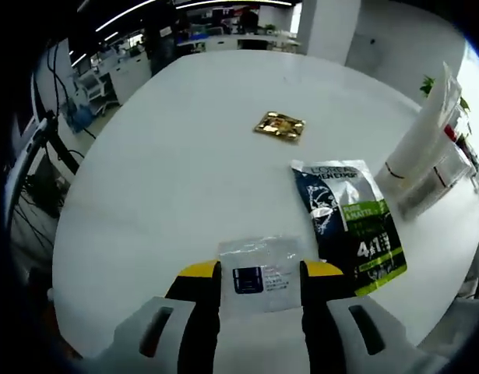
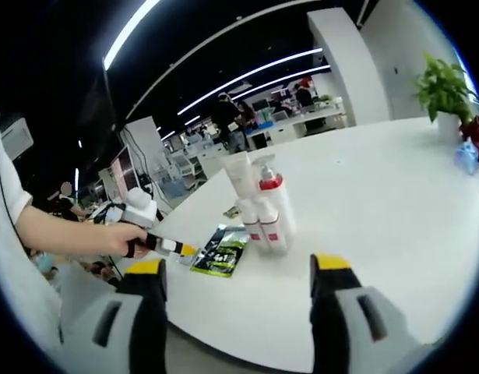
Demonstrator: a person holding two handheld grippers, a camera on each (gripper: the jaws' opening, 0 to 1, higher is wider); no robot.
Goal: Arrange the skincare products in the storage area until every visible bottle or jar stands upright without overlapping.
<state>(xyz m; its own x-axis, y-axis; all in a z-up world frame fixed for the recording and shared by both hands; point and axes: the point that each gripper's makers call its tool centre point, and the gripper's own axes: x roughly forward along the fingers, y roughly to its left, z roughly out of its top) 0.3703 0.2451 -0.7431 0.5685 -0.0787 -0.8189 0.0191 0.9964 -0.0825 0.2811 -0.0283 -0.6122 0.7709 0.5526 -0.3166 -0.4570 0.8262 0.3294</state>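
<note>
Lighting: bright overhead strip lights [image 2: 247, 76], far ceiling dark between them. White worktop [image 1: 184, 148] evenly lit, mild glare far right; shadows faint. Strong fisheye curvature toward edges. Near fingers [image 1: 198, 312] soft; distant office background blurred.

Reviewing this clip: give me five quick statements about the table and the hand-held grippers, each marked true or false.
1. The left hand-held gripper is open, its jaws flanking a clear sachet. True.
2. A gold packet lies alone farther out on the white table. True.
3. The dark and green sachet stands upright. False: it lies flat on the table.
4. The right hand-held gripper is shut on a bottle. False: its jaws are wide apart and hold nothing.
5. The red-capped pump bottle lies on its side. False: it stands upright among the other bottles.
</note>
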